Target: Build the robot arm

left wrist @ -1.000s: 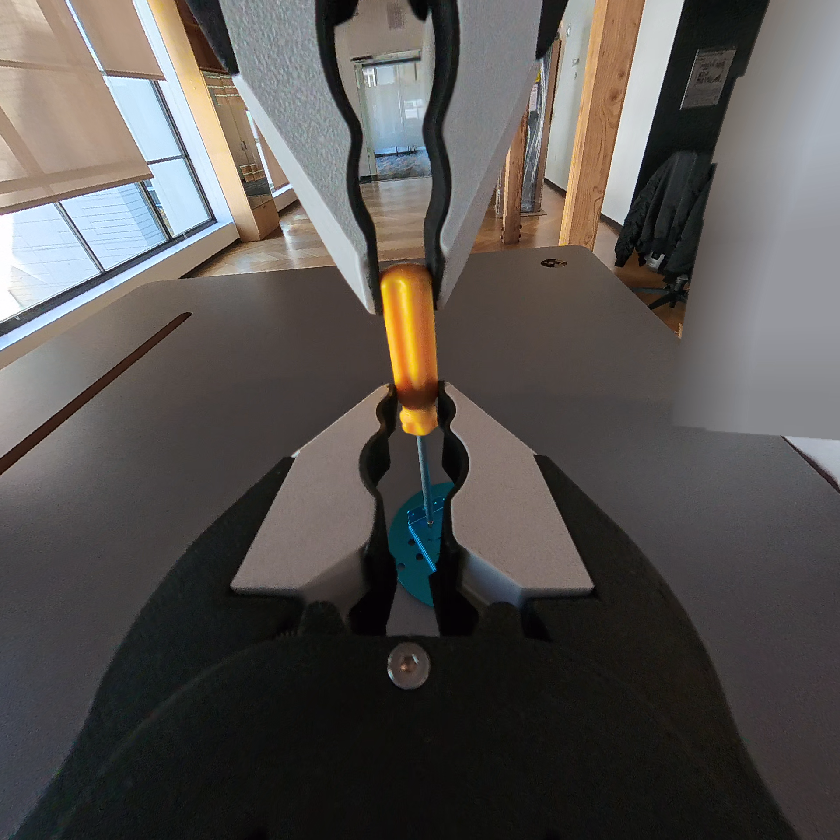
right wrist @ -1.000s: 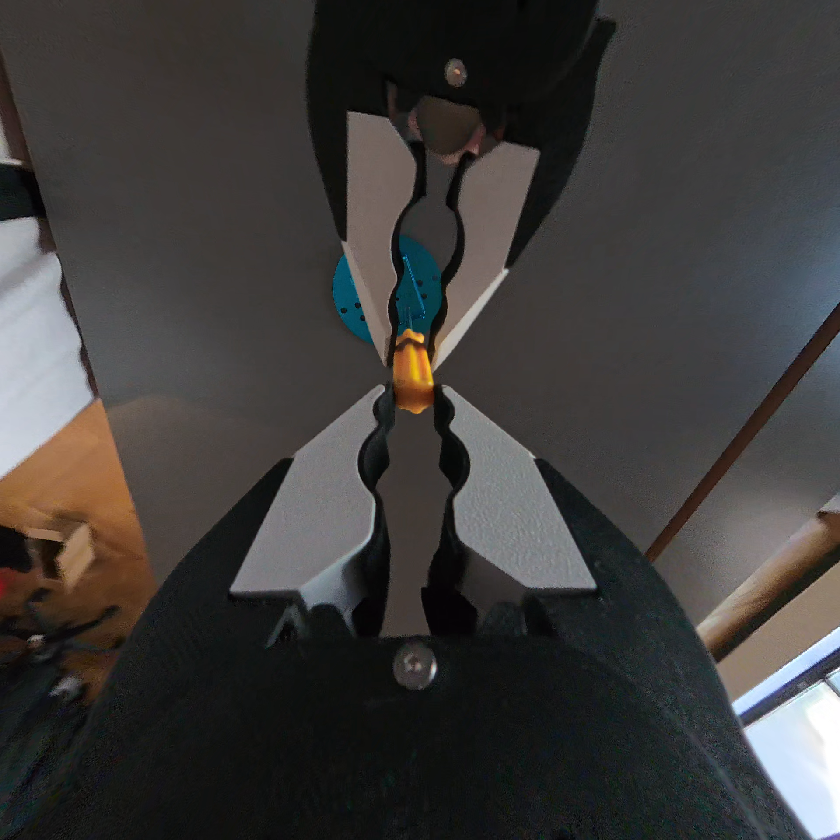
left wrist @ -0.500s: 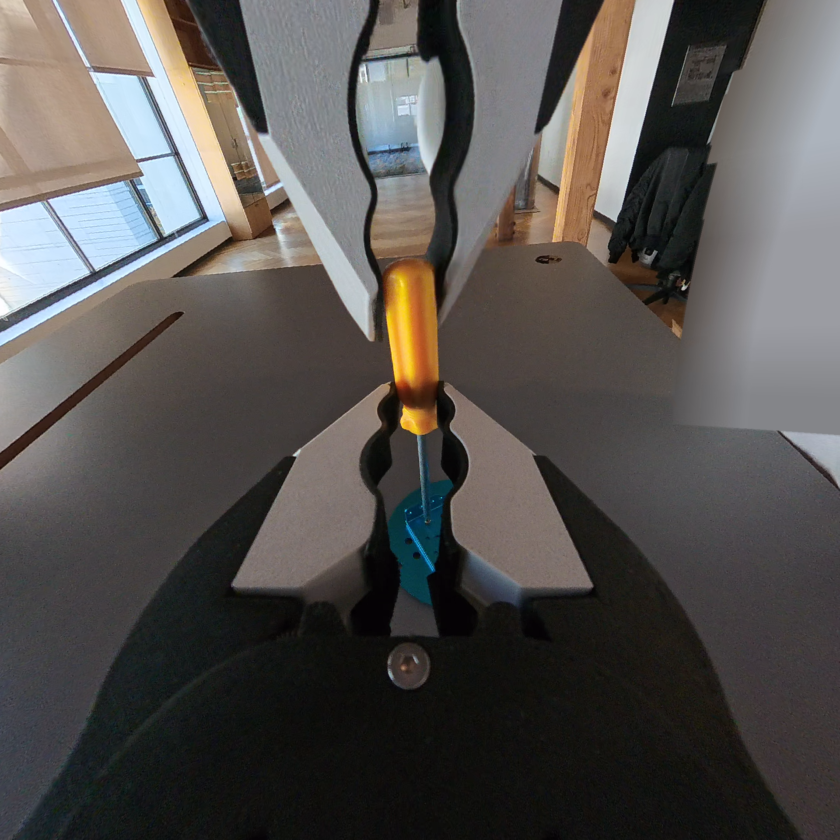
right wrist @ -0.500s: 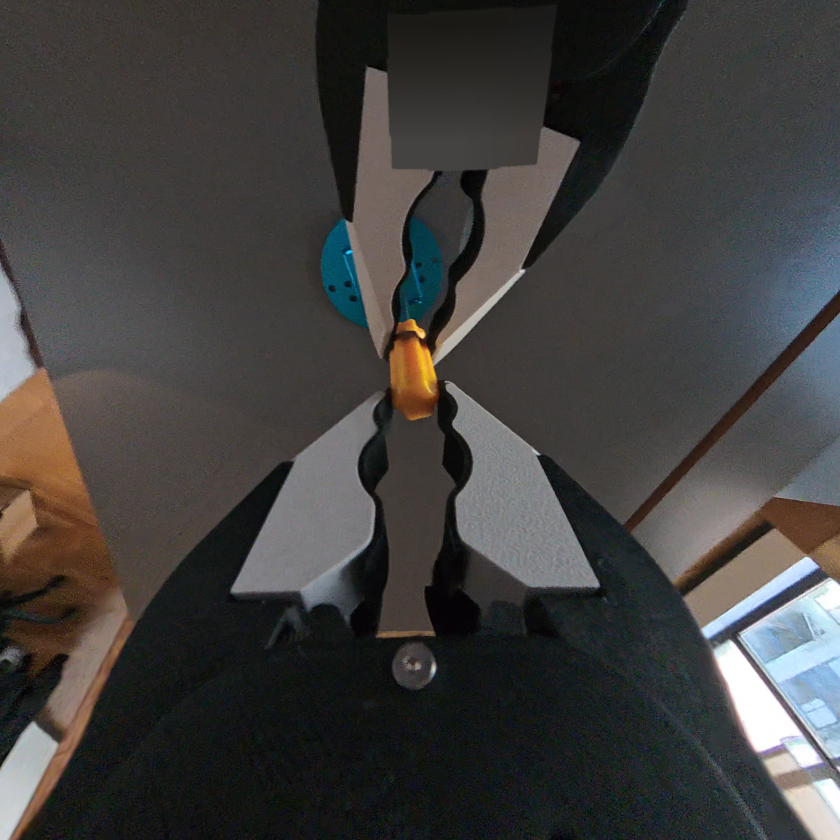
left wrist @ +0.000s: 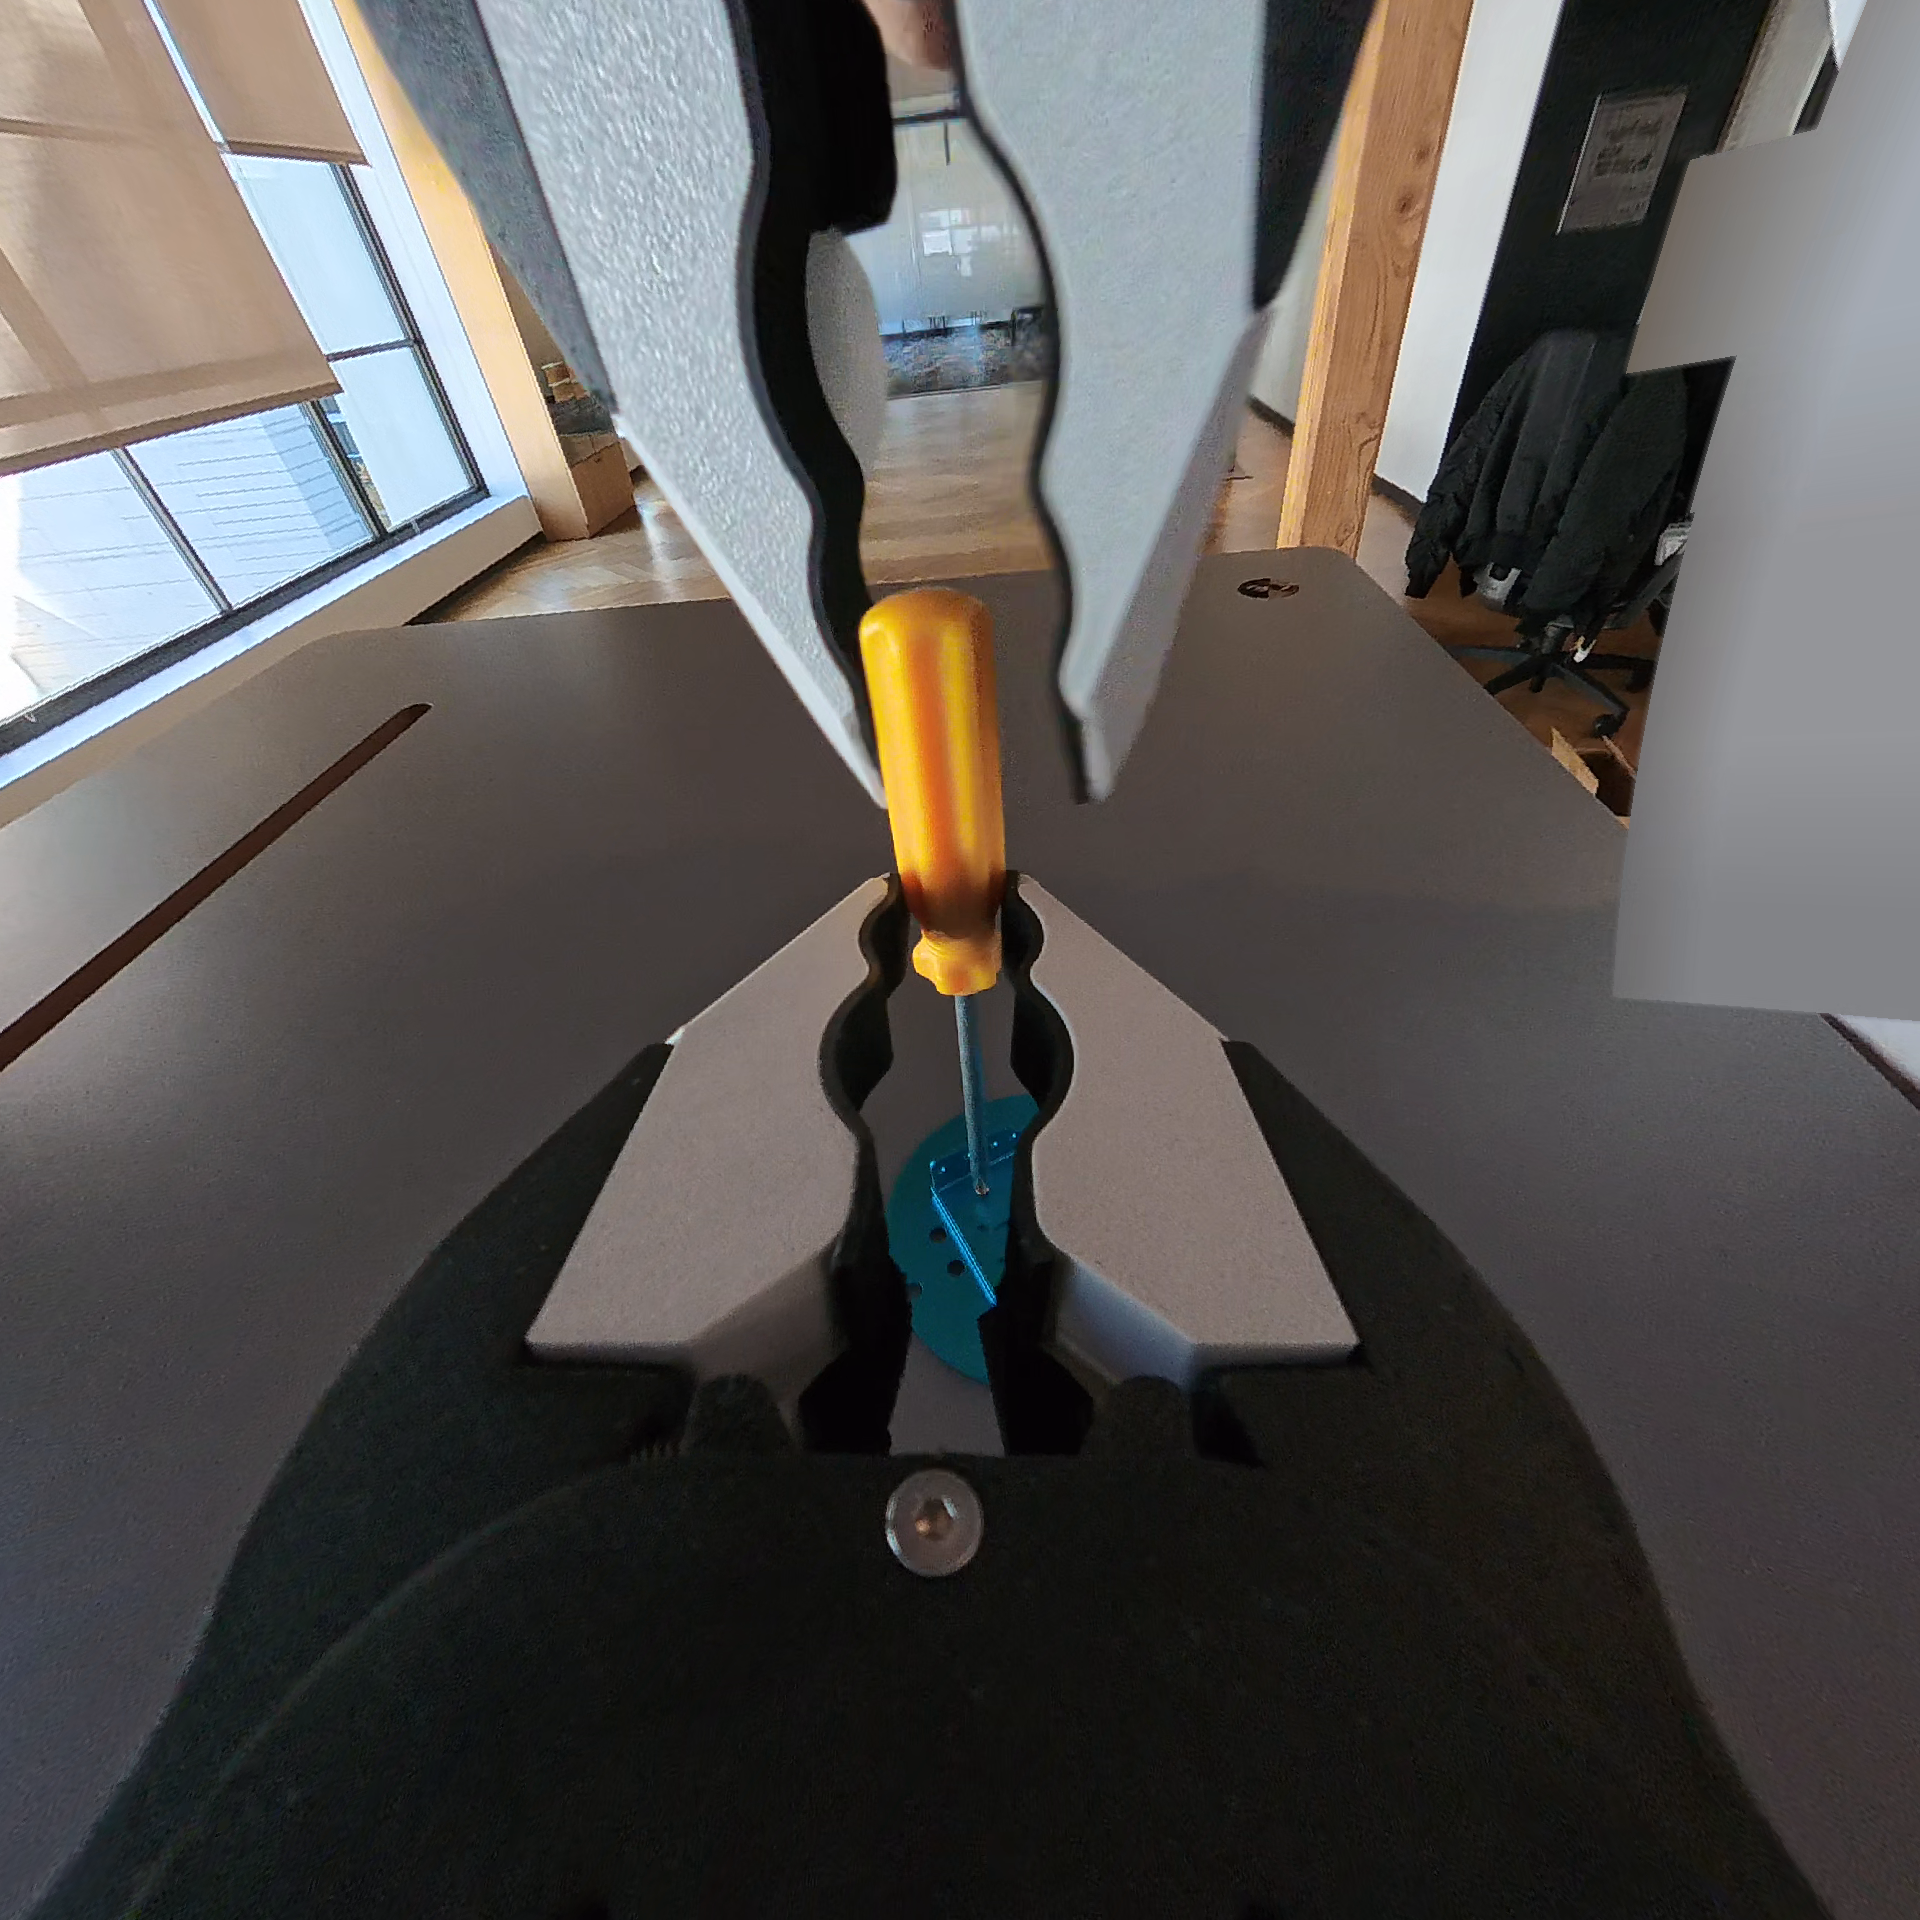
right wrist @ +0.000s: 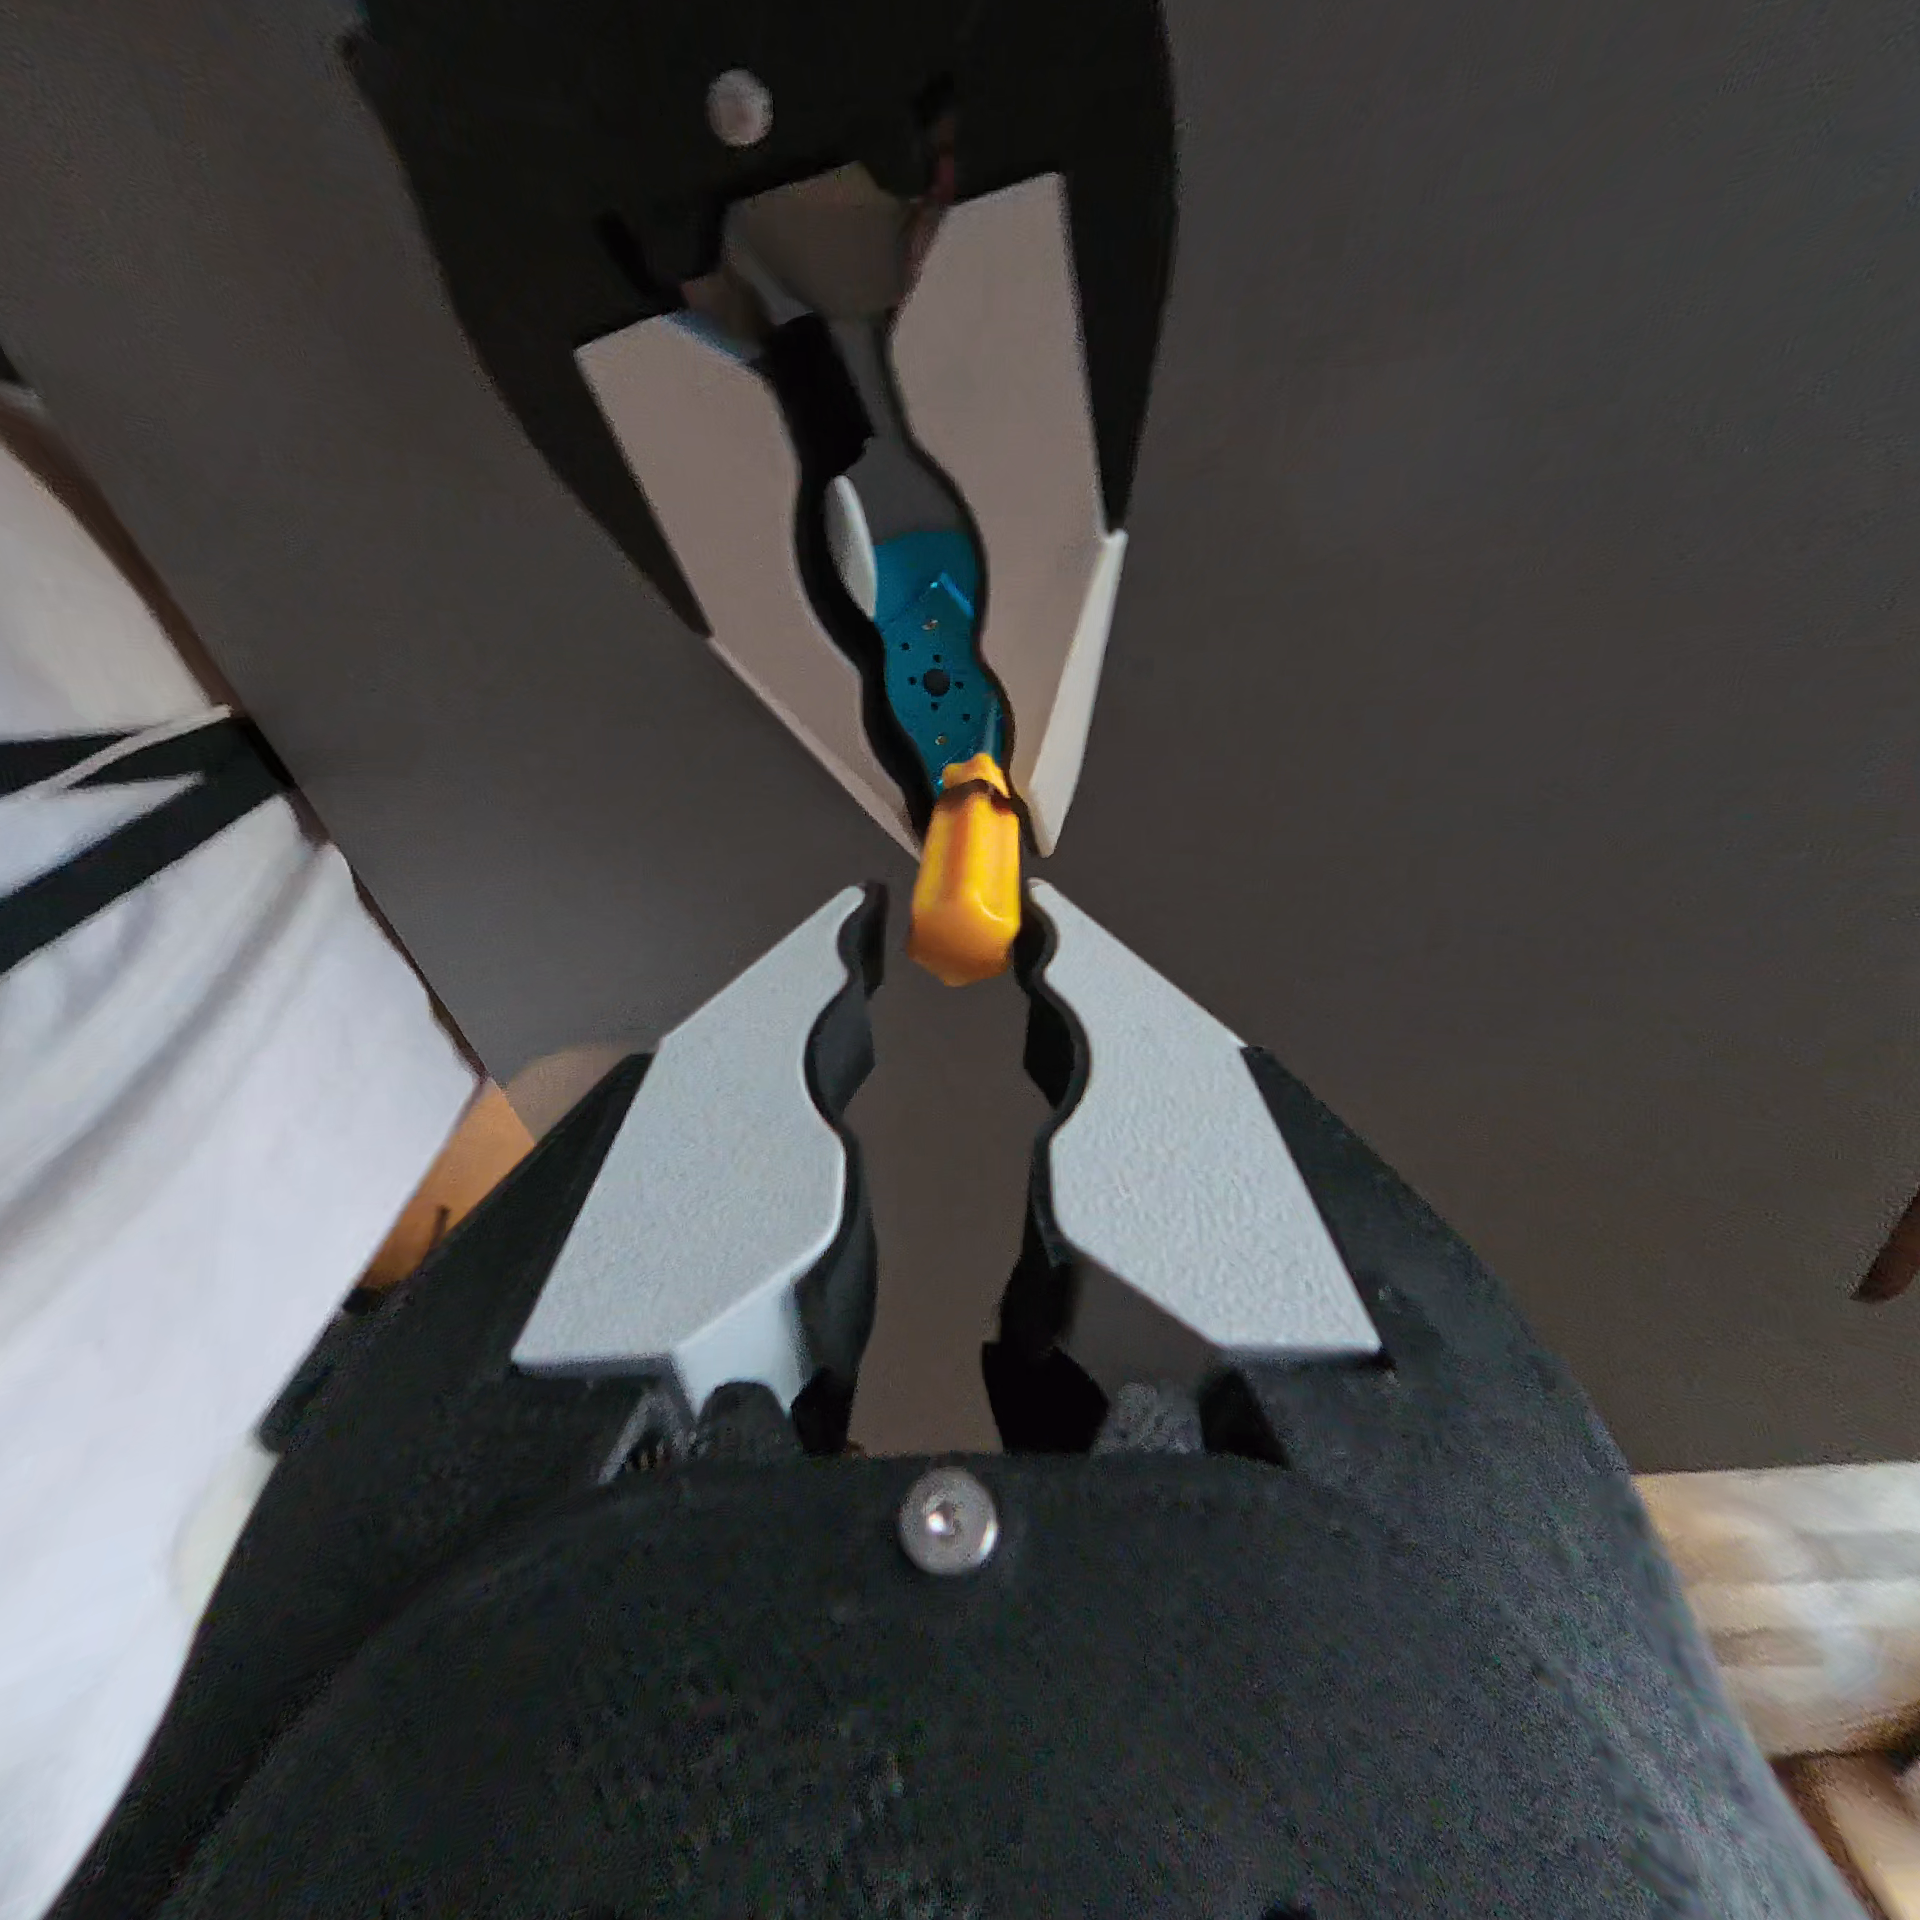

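Observation:
An orange-handled screwdriver (left wrist: 940, 748) stands upright on the grey table (left wrist: 416, 935). Its tip rests in a small blue bracket (left wrist: 966, 1205) on a blue perforated disc (left wrist: 935, 1309). My left gripper (left wrist: 953, 883) is shut on the lower end of the handle. My right gripper (right wrist: 951, 899) comes down from above and is open around the handle top (right wrist: 961, 894). In the left wrist view it (left wrist: 977, 779) has one finger against the handle and the other apart. The right wrist view also shows the left gripper (right wrist: 982, 847), bracket (right wrist: 935, 675) and disc (right wrist: 914, 561).
A long slot (left wrist: 208, 873) runs through the table at the left. Beyond the far edge are windows, a wooden post (left wrist: 1340, 312) and jackets over chairs (left wrist: 1538, 478). A person in white clothing (right wrist: 156, 1039) stands at the table edge in the right wrist view. My two grippers' fingertips are within a few centimetres of each other.
My right gripper has opened its jaws off the handle top and turned about the screwdriver. My left gripper still holds the handle, and the screwdriver stays upright on the bracket.

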### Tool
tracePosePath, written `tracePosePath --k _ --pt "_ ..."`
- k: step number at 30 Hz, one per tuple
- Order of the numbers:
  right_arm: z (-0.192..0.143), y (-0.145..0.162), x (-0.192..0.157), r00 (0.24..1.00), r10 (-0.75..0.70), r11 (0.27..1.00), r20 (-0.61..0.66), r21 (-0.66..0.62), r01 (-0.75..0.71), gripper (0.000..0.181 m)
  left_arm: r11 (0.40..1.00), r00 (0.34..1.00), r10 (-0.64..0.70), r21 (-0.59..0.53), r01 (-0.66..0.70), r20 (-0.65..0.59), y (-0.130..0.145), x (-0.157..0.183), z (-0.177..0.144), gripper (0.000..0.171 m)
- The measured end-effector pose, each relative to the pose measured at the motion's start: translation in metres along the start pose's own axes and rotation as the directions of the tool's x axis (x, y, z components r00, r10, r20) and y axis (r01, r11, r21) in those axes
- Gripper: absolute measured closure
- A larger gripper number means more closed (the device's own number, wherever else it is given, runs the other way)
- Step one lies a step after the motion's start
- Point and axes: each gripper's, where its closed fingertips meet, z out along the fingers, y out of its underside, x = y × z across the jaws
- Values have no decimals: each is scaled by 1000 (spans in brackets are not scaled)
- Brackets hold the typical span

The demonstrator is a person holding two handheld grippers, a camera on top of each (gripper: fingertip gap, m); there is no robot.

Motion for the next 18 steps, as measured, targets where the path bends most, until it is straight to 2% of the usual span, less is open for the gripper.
tracePosePath --k 1,4,6,8,11,13,15,17,18 --pt "-1 -1 -4 997 -76 997 13 3 76 148 1000 1000 2 -1 -2 -1 0 0 0 156" --pt "-5 -3 1 957 -278 960 -79 -8 278 151 1000 1000 -2 0 2 -1 0 0 1 156" --pt "-5 1 7 930 -347 938 -125 -63 341 163 1000 1000 1 -2 -1 -2 0 1 1 156" --pt "-4 2 5 930 -352 935 -108 -76 345 164 1000 1000 8 -5 -8 -11 0 3 1 156" --pt "-4 4 4 971 -222 973 -88 -92 214 164 1000 1000 4 -7 -4 -13 0 3 1 156" --pt "-4 5 5 997 -15 996 -76 -85 8 164 1000 1000 -8 -13 7 -8 1 1 0 157" --pt "-4 1 6 981 190 981 -33 -35 -191 164 1000 1000 -4 -18 4 20 3 -3 0 157" --pt "-3 -1 4 968 252 968 15 -18 -252 163 1000 1000 -13 -22 13 13 3 -3 0 157" --pt "-3 -1 3 971 238 971 26 -22 -237 163 1000 1000 -14 -19 14 9 3 -2 0 157"
